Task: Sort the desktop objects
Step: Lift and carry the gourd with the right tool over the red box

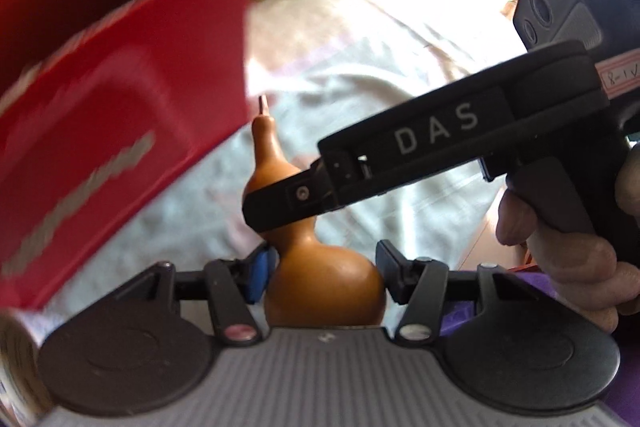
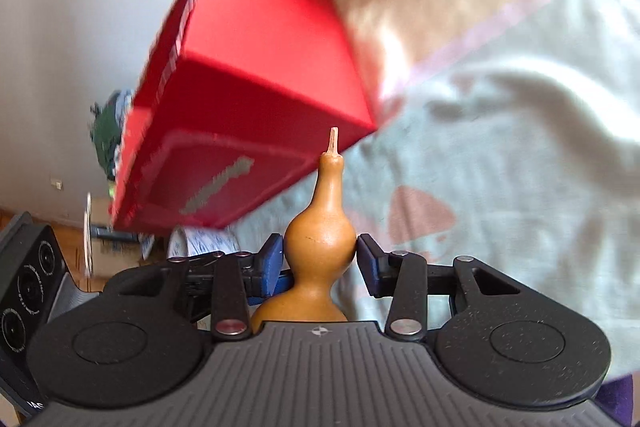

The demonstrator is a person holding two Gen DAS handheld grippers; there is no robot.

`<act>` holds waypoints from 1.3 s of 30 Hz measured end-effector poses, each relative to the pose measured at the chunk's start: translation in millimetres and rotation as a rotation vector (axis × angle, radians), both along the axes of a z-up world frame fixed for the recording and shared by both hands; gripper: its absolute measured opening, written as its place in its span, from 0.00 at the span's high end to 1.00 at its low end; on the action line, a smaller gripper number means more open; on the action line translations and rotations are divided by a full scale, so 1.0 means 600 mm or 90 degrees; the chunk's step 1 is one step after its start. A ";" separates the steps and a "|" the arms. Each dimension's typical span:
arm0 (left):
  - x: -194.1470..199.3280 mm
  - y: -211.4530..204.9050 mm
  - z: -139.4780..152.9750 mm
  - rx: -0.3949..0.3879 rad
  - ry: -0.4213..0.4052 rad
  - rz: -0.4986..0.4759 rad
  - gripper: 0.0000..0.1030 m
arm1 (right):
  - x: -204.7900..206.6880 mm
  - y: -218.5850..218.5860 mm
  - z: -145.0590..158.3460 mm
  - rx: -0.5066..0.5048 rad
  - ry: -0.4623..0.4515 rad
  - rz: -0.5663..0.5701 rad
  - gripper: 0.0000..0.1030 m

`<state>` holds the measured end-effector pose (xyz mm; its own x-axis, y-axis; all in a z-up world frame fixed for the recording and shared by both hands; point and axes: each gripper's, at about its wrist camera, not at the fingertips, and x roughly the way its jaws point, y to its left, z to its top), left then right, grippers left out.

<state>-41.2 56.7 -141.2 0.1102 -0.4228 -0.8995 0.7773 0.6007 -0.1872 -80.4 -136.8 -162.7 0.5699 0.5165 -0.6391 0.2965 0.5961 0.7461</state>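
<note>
A smooth tan gourd with a thin neck and short stem stands upright, clasped at its upper bulb by the right gripper and at its lower bulb by the left gripper, beside a blurred red box

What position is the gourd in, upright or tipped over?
Upright. The gourd has its round bottom low and its thin stem pointing up, with the right gripper closed on its upper bulb.
</note>
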 end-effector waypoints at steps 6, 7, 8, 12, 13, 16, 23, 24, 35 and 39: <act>-0.007 -0.047 0.072 -0.058 -0.057 -0.057 0.44 | -0.037 -0.047 0.072 -0.037 -0.062 -0.080 0.57; -0.007 -0.050 0.086 -0.070 -0.070 -0.064 0.44 | -0.041 -0.056 0.088 -0.045 -0.076 -0.090 0.57; -0.006 -0.054 0.101 -0.081 -0.081 -0.069 0.44 | -0.043 -0.063 0.103 -0.053 -0.091 -0.097 0.57; 0.015 -0.068 0.161 -0.124 -0.119 -0.073 0.43 | -0.030 -0.079 0.168 -0.082 -0.168 -0.105 0.58; 0.020 -0.066 0.173 -0.129 -0.133 -0.068 0.43 | -0.019 -0.079 0.183 -0.096 -0.185 -0.099 0.58; 0.043 -0.048 0.208 -0.137 -0.168 -0.046 0.43 | 0.021 -0.070 0.216 -0.123 -0.226 -0.071 0.58; 0.109 0.010 0.240 -0.116 -0.224 0.015 0.43 | 0.140 -0.012 0.253 -0.148 -0.283 0.012 0.58; 0.119 0.020 0.239 -0.112 -0.227 0.025 0.43 | 0.154 -0.005 0.253 -0.150 -0.286 0.024 0.58; 0.244 0.057 0.124 -0.049 -0.138 0.082 0.43 | 0.268 0.076 0.182 -0.177 -0.192 0.113 0.58; 0.266 0.065 0.087 -0.025 -0.078 0.076 0.43 | 0.296 0.095 0.152 -0.198 -0.131 0.135 0.58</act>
<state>118.1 95.4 -89.3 0.2700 -0.4351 -0.8589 0.7196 0.6839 -0.1203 97.1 -79.8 -71.6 0.6040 0.4363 -0.6670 0.0067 0.8341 0.5516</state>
